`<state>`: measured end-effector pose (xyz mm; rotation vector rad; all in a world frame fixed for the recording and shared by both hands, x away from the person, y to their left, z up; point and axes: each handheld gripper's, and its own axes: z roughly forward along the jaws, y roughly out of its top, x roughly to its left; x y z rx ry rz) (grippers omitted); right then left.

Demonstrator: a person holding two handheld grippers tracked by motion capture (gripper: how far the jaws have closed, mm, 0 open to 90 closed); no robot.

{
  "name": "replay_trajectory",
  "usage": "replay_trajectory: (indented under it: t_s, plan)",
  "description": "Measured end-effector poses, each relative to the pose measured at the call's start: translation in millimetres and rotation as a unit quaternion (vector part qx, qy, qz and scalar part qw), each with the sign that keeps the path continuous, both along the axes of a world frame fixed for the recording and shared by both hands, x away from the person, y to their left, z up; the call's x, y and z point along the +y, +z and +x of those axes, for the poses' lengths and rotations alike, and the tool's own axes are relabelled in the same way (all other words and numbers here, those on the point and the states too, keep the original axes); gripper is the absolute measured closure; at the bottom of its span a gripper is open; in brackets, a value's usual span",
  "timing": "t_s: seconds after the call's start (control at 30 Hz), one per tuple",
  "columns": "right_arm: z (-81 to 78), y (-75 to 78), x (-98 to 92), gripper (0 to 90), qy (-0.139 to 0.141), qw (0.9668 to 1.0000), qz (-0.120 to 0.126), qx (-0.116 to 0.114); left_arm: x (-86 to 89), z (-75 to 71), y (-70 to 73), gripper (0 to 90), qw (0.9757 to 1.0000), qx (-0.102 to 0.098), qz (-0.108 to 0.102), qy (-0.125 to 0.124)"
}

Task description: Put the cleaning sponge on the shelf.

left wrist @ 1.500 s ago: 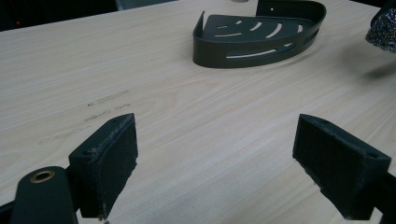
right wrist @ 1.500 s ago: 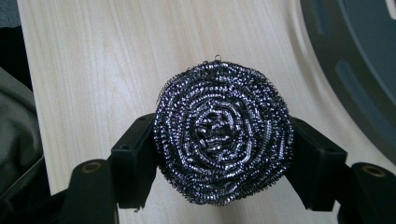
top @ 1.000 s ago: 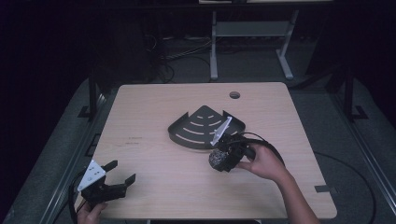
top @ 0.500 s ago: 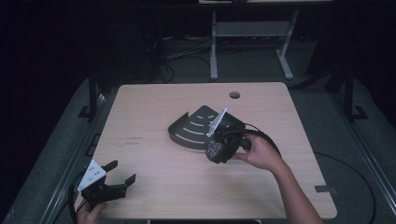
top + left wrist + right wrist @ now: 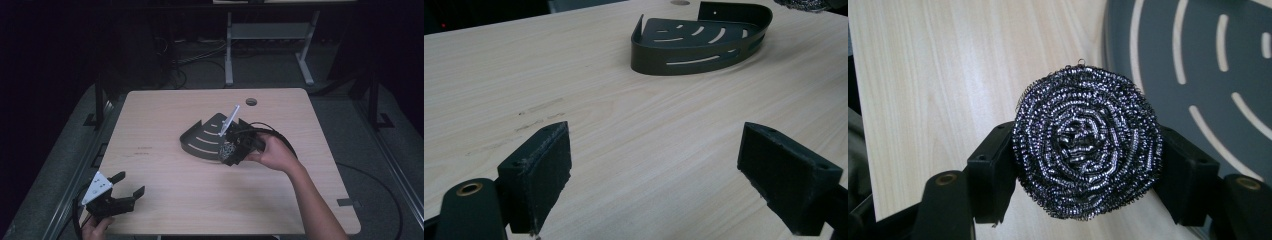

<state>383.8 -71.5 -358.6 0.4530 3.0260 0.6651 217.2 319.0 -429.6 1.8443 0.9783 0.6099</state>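
Note:
A round steel-wool scourer (image 5: 1087, 142) is clamped between the two black jaws of my right gripper (image 5: 1087, 175). In the high view that right gripper (image 5: 231, 152) hovers with the scourer (image 5: 228, 151) at the near right rim of a dark quarter-round slotted corner tray (image 5: 202, 140) in the middle of the table. The tray's slotted floor (image 5: 1198, 75) lies just beyond the scourer. My left gripper (image 5: 122, 194) rests at the table's near left corner, jaws wide apart and empty, and it looks across bare wood toward the tray (image 5: 699, 45).
The light wooden table (image 5: 165, 115) has a round cable hole (image 5: 251, 101) near its far edge. A black cable (image 5: 280, 142) loops behind the right hand. A white metal frame (image 5: 265, 35) stands on the dark floor beyond the table.
My right gripper has carried the scourer to the left and slightly away, from beside the tray to its near rim. The left gripper has stayed put.

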Motion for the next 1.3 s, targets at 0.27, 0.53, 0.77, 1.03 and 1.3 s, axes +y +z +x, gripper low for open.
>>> replay_trajectory:
  t_s: [0.27,0.53,0.77,1.03,1.3]
  plan:
    - [8.8,4.2,0.7,32.0,-0.003,1.0,0.0,0.001,0.7,0.1,0.0,13.3,1.0,-0.001,-0.001,0.002]
    - [17.7,5.6,2.6,32.1,-0.002,1.0,-0.005,0.005,1.1,0.0,0.6,13.3,1.0,-0.002,0.001,0.004]
    - [27.2,5.6,5.4,32.0,-0.003,0.9999,-0.008,0.009,1.3,0.1,0.6,13.3,1.0,-0.002,0.001,0.003]
    - [37.7,7.7,7.8,32.0,-0.008,0.9999,0.0,0.012,0.8,0.0,0.6,13.3,1.0,-0.001,0.002,0.003]
    - [48.1,5.4,10.8,32.0,-0.013,0.9998,-0.008,0.015,1.0,0.1,0.8,13.3,1.0,-0.003,0.001,0.003]
